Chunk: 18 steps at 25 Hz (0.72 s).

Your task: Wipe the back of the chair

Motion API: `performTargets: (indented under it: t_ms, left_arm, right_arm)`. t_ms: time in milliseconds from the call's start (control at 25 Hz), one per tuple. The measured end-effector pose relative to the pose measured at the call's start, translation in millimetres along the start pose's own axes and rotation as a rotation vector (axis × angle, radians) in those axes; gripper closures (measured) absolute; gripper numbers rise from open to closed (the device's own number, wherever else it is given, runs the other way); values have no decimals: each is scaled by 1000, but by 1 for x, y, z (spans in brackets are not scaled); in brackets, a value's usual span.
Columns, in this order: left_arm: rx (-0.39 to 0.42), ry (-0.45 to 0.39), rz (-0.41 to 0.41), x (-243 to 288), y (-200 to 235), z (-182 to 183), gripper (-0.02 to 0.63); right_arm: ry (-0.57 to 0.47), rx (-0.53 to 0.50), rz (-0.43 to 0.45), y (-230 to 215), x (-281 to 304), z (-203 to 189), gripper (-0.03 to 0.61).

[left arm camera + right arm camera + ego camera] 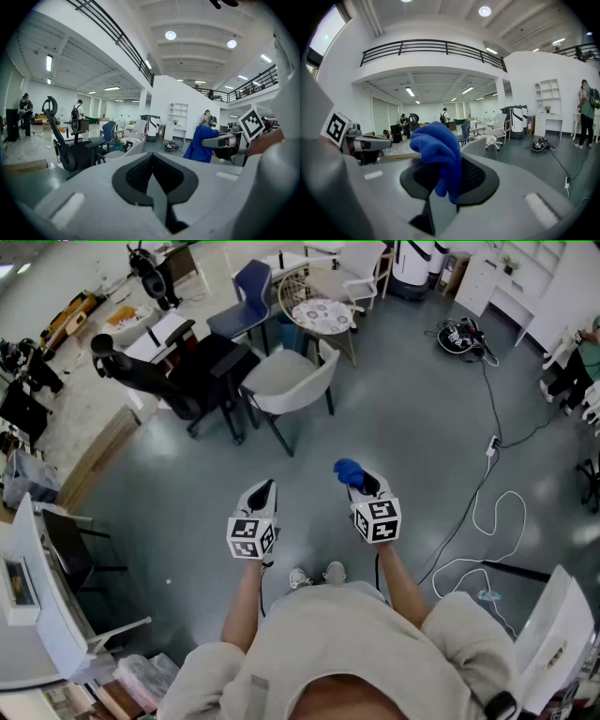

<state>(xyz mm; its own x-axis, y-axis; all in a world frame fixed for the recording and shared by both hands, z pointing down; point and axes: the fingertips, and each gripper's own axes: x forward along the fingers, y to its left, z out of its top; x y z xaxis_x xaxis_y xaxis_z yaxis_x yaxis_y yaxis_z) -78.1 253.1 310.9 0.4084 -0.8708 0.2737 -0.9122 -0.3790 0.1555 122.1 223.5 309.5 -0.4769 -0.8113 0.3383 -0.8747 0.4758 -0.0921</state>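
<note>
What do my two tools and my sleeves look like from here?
Left tool and right tool match: light grey moulded shells tapering forward, with black textured pads at the jaws. Each carries a white cube printed with black square markers. The sleeves are pale beige and loose.

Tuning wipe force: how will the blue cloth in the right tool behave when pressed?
Likely floppy: the blue cloth droops in folds over the right tool. Probably light and compressible: it bunches into a soft wad. Its bulk sticks out past the jaws, so it may fold or drag.
</note>
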Motion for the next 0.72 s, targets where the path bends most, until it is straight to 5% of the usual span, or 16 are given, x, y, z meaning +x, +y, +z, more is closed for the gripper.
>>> performTargets:
  t_ms: [720]
  left_arm:
    - [17, 17, 73, -11, -9, 2, 612]
  right_arm:
    - [-12, 21, 73, -3, 8, -4, 479]
